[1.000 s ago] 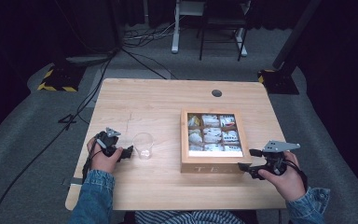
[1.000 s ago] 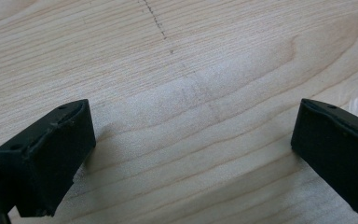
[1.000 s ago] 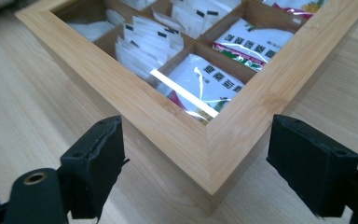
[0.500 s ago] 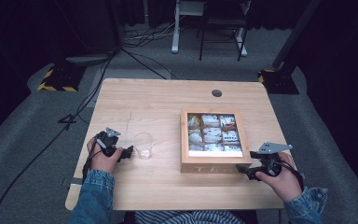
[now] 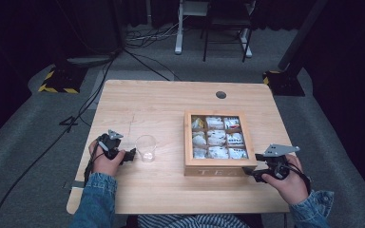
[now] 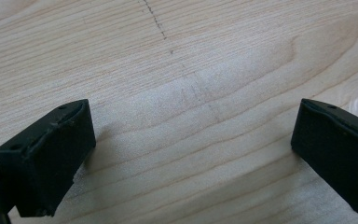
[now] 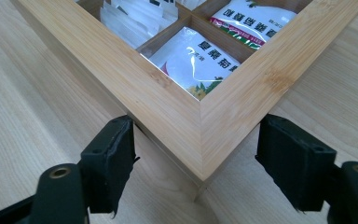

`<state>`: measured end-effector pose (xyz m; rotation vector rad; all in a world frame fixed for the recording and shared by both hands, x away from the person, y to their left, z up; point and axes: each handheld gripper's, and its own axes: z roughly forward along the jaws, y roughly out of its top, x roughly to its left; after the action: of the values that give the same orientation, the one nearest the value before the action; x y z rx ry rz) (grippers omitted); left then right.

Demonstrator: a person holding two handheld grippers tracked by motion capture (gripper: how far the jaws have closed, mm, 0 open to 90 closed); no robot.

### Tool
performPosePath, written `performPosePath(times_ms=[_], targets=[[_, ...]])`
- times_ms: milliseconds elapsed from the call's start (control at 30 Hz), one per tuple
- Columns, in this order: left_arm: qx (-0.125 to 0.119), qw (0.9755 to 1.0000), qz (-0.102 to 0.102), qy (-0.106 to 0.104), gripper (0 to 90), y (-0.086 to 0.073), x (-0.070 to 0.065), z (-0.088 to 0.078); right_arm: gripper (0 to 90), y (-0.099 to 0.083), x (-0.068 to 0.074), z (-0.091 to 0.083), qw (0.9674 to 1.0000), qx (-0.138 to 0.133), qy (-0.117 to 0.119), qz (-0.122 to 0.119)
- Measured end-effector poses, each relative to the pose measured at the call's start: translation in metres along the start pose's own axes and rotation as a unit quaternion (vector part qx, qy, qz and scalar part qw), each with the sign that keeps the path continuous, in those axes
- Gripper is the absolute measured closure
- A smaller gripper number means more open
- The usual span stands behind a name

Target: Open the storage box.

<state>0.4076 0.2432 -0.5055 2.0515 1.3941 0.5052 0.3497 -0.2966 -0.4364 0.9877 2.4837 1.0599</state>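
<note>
A wooden tea box (image 5: pixel 216 168) with no lid on it stands right of the table's middle, its compartments filled with tea bags (image 5: pixel 217 137). My right gripper (image 5: pixel 251 173) is at its near right corner. In the right gripper view the box's corner (image 7: pixel 168 102) sits between the jaws of the right gripper (image 7: pixel 196 154). The jaws have just been closing, and both pads touch the box's outer walls. My left gripper (image 5: pixel 132 154) rests low over the table just left of a clear glass (image 5: pixel 146 148). It stands open (image 6: pixel 191 154) with bare wood between its jaws.
The table (image 5: pixel 161 102) has a round cable hole (image 5: pixel 221 94) at the back. Cables (image 5: pixel 83 111) trail off its left side onto the grey floor. A chair and desk legs (image 5: pixel 209 42) stand beyond the far edge.
The right gripper's jaws have drawn in on the box's near right corner. Both hands stay where they were, and the glass and box have not moved.
</note>
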Motion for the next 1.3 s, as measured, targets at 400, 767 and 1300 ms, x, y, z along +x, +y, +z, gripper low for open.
performPosePath(times_ms=[400,767,1300], targets=[[0.002,1.0000,-0.001,0.000,0.3,0.000,0.000,0.000,31.0,0.006,-0.002,-0.010,0.9997,-0.019,0.003,0.012],[-0.003,1.0000,0.002,-0.002,6.3,-0.001,-0.002,-0.004,30.1,0.019,0.003,-0.027,0.9973,-0.059,-0.036,-0.025],[0.000,0.9996,-0.028,0.000,24.0,0.003,0.001,-0.023,31.6,0.050,-0.003,-0.043,0.9937,-0.094,-0.053,-0.033]])
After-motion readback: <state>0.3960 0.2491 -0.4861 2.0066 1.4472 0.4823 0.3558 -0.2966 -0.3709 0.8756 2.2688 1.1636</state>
